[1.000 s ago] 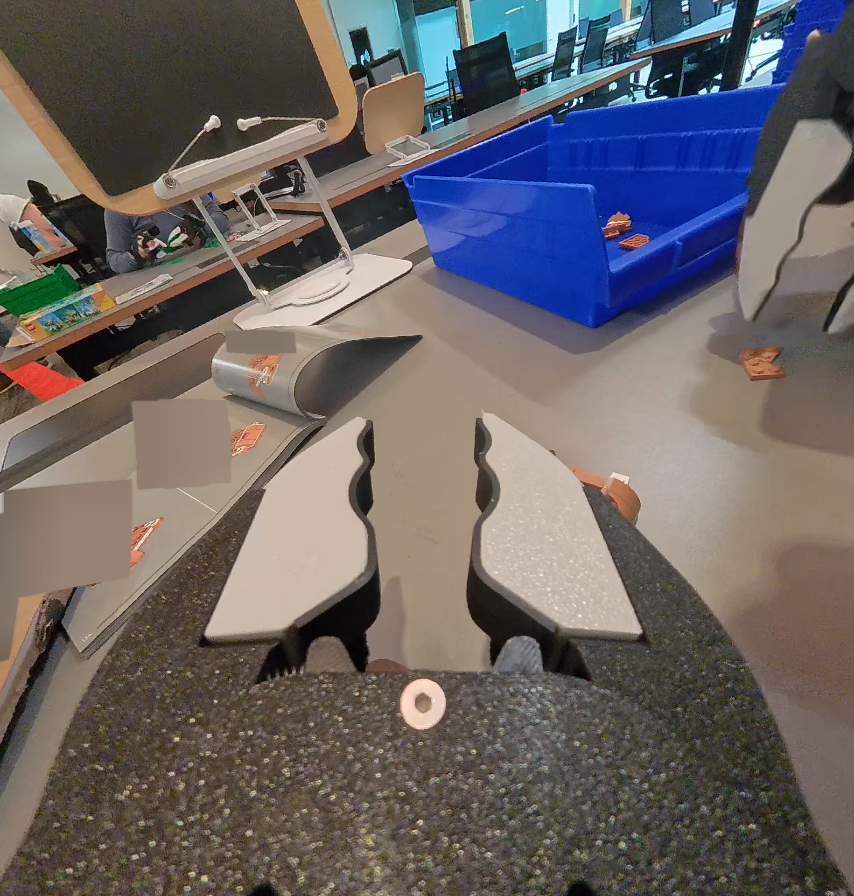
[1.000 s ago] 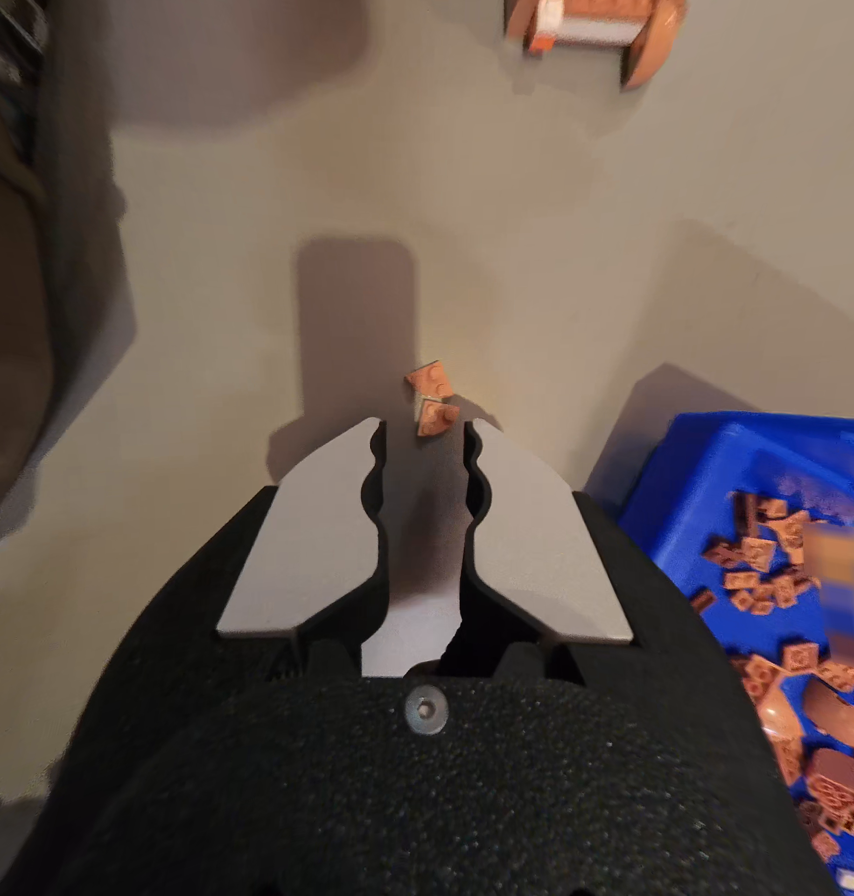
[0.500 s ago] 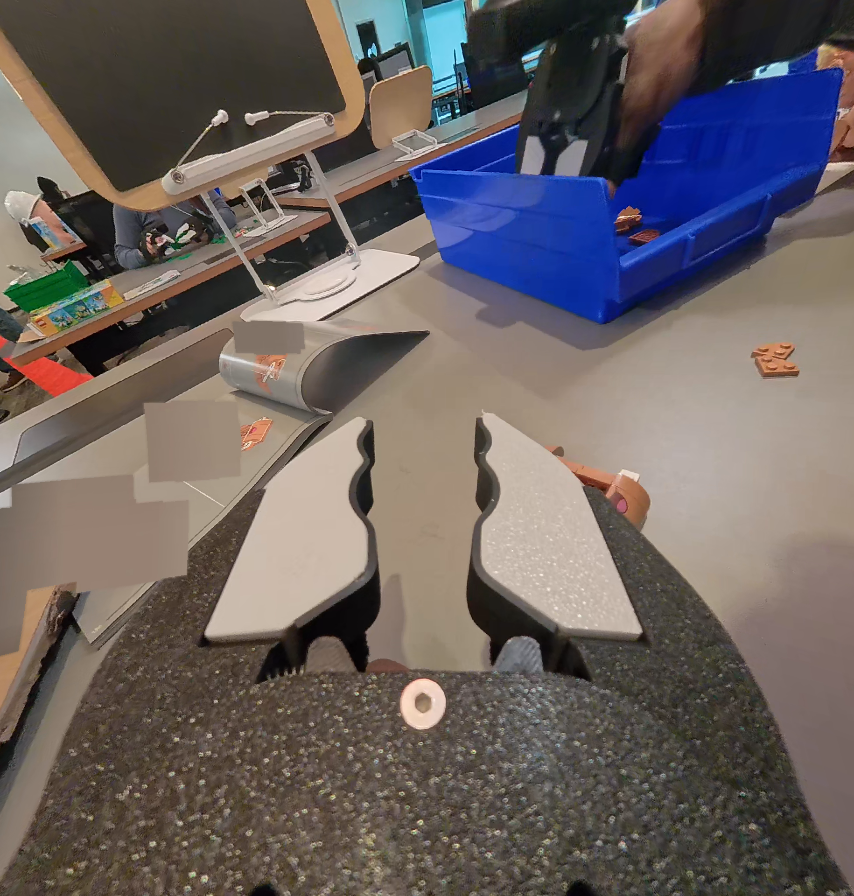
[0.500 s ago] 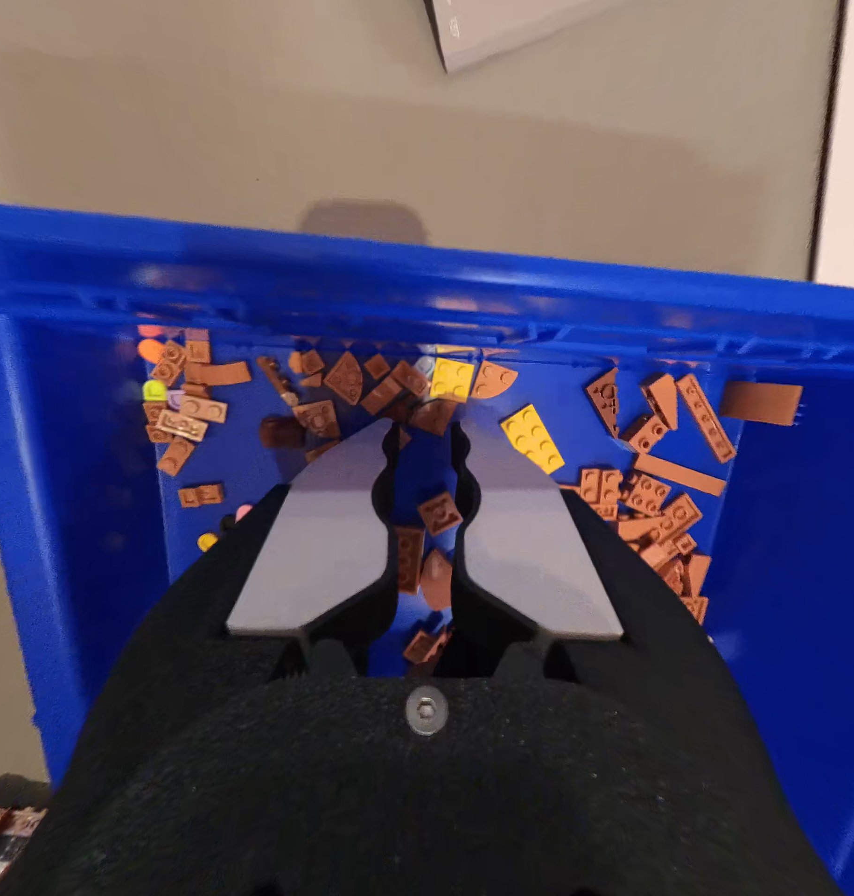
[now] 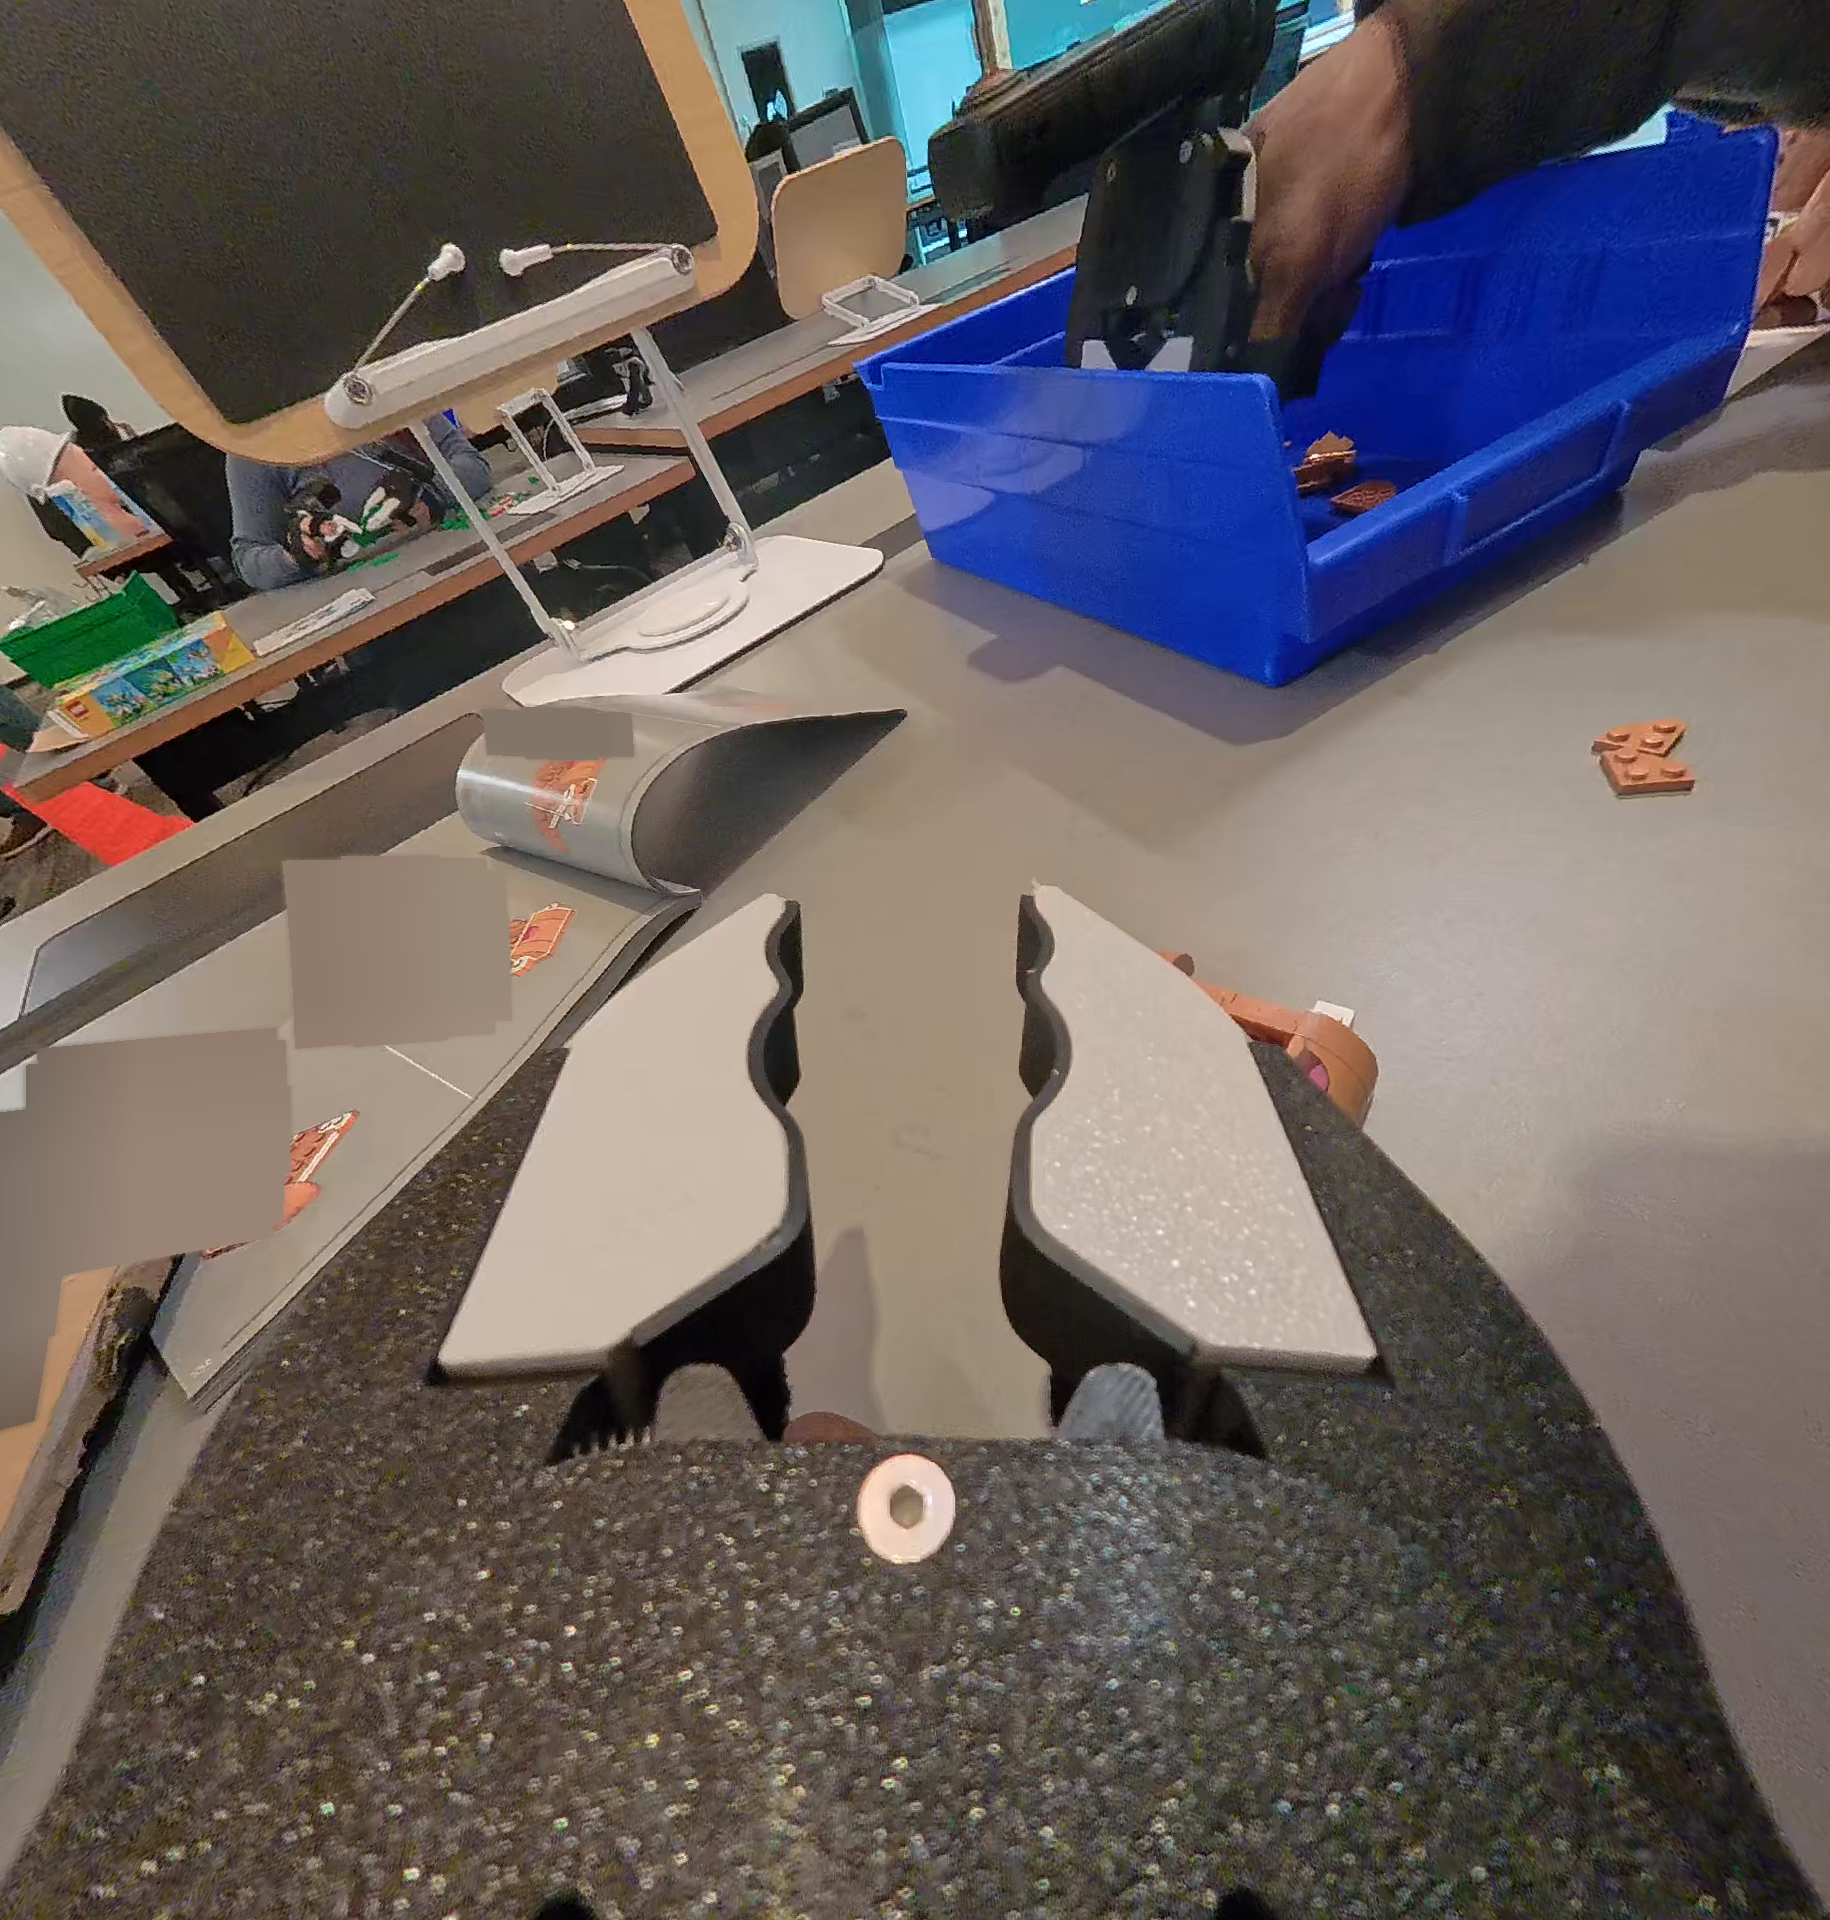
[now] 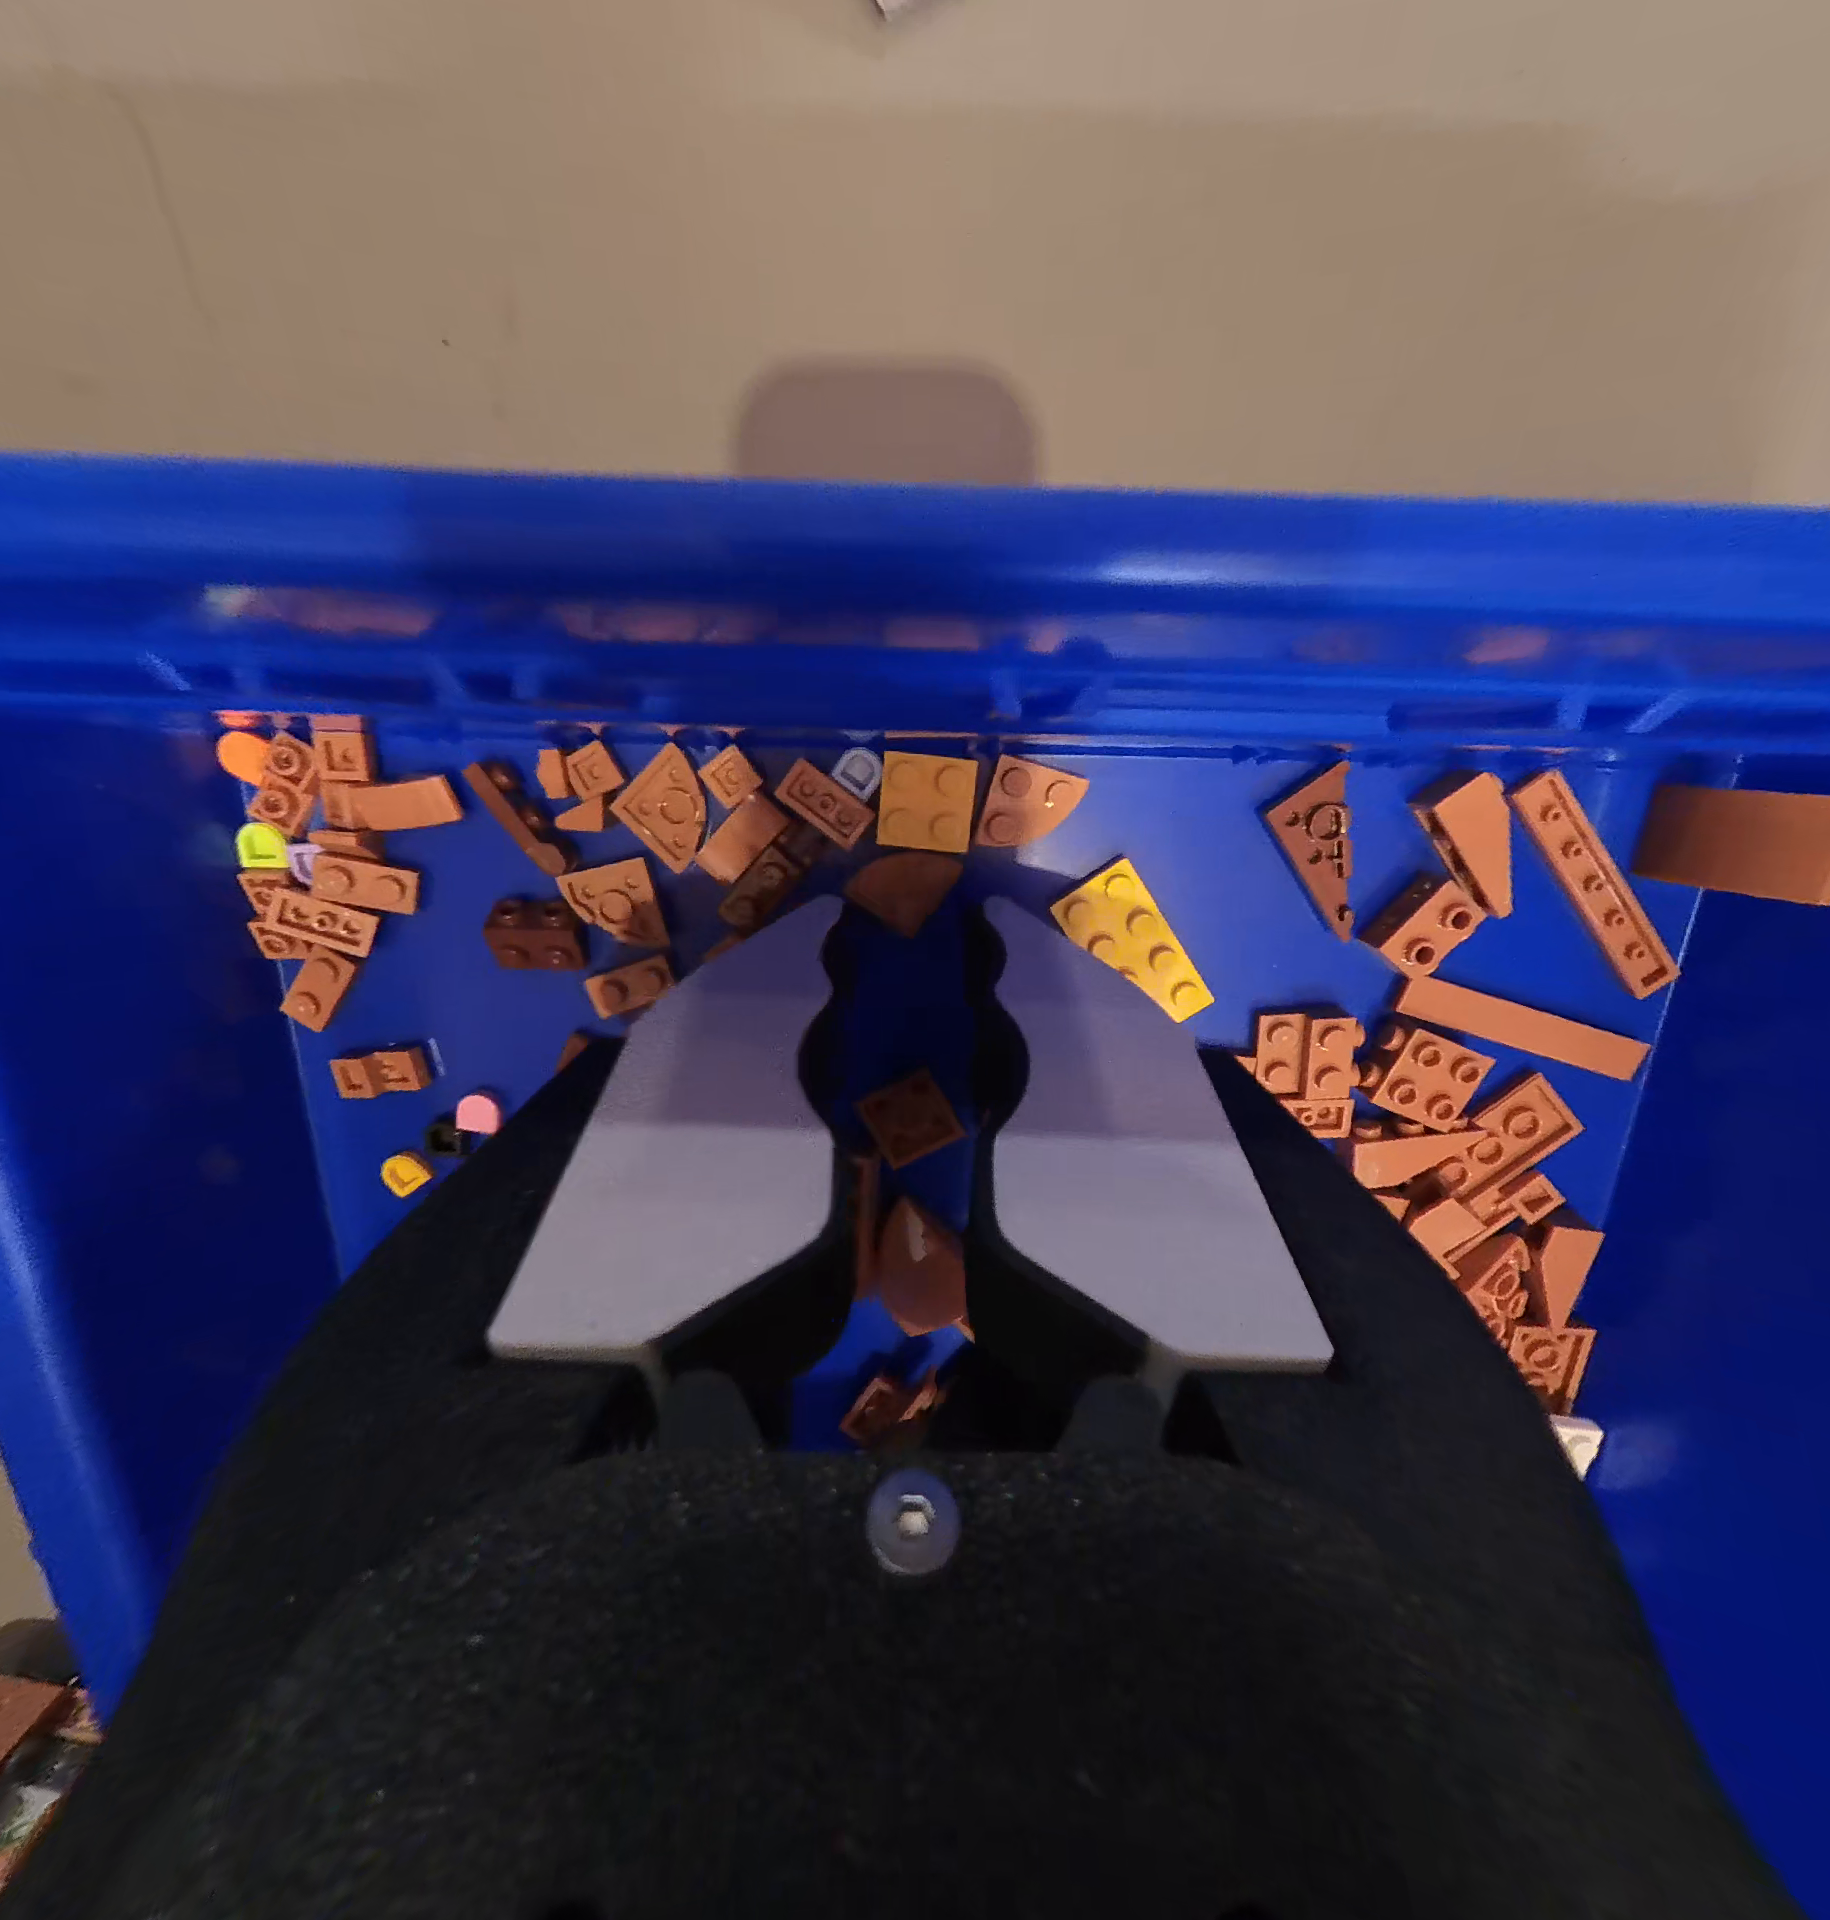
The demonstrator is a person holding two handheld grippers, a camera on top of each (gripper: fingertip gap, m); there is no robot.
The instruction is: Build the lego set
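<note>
My left gripper (image 5: pixel 906 914) is open and empty, low over the grey table (image 5: pixel 1513 1039). A partly built brown model (image 5: pixel 1306 1034) sits just right of its right finger. Two joined brown plates (image 5: pixel 1643 762) lie on the table to the right. My right gripper (image 6: pixel 911 909) is open and points down into the blue bin (image 6: pixel 890 551), over many loose brown pieces. A brown curved piece (image 6: pixel 903 891) lies at its fingertips and a small brown plate (image 6: pixel 909 1117) lies between its fingers. Yellow plates (image 6: pixel 1134 933) lie close by. In the left wrist view the right gripper (image 5: pixel 1160 260) reaches into the bin (image 5: pixel 1098 468).
An open instruction booklet (image 5: pixel 662 790) lies left of the left gripper. A tablet on a white stand (image 5: pixel 682 613) is behind it. A person's hand (image 5: pixel 1316 177) holds the right gripper. Other desks with people are in the background. Spacing between my two grippers at the tips: around 30 centimetres.
The right gripper has left the two joined plates on the table, swung over into the blue bin and lowered toward the pieces. The left gripper has stayed still.
</note>
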